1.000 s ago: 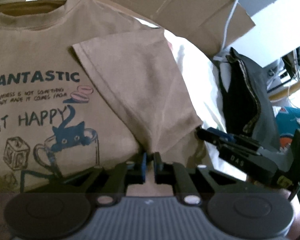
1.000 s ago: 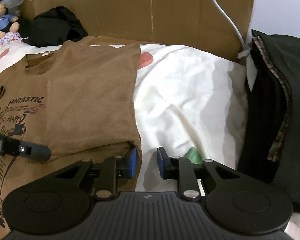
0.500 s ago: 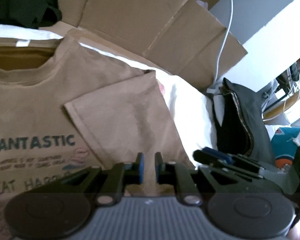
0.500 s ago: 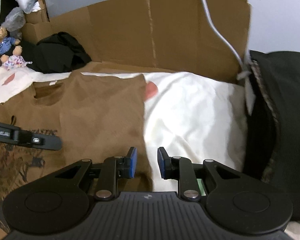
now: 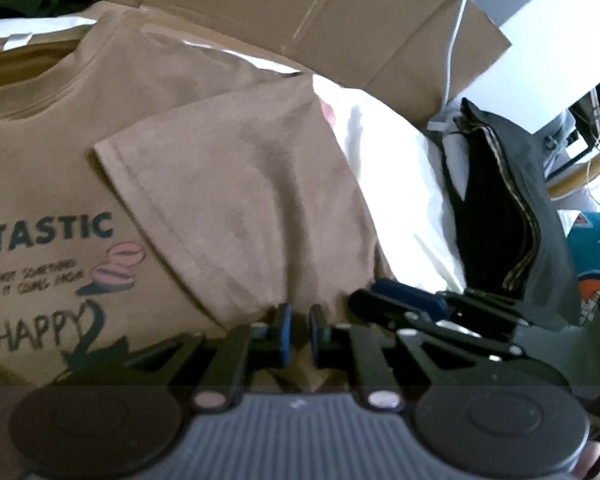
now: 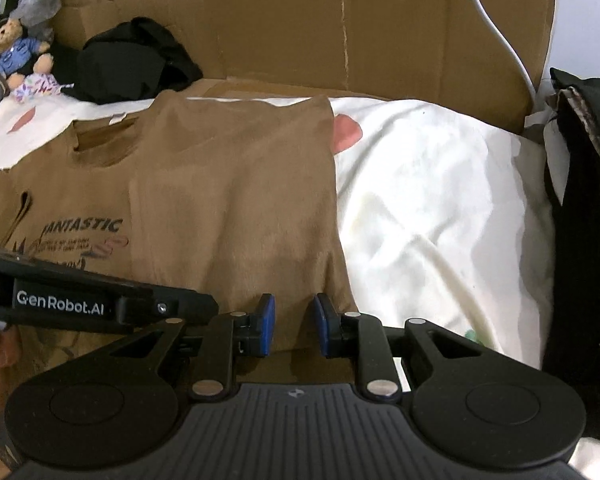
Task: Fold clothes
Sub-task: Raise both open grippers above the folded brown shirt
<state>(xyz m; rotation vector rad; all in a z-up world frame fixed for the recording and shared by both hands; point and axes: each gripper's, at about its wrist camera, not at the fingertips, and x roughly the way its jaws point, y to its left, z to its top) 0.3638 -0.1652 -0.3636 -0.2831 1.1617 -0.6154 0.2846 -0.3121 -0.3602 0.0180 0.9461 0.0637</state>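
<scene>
A brown T-shirt [image 5: 220,200] [image 6: 228,200] with a "FANTASTIC" cat print lies flat on a white sheet [image 6: 440,220]. Its right side and sleeve [image 5: 240,208] are folded in over the chest. My left gripper [image 5: 299,320] hovers low over the fabric just below the sleeve's corner, pads almost together and gripping nothing. Close beside it on the right, my right gripper [image 6: 294,312] is over the folded flap near the shirt's right edge. Its pads stand apart, with flat cloth showing through the gap. Each gripper shows in the other's view: the right gripper [image 5: 400,300], the left gripper [image 6: 204,304].
Cardboard flaps [image 6: 340,20] stand behind the sheet, with a white cable [image 5: 456,40] hanging over them. A stack of dark folded garments [image 6: 580,220] lies at the right. A black clothing heap [image 6: 132,64] and a teddy bear [image 6: 18,48] sit at the far left.
My right gripper has shifted left, from the shirt's edge over the white sheet onto the folded brown flap. The left gripper drew back along the shirt. Neither jaw gap changed.
</scene>
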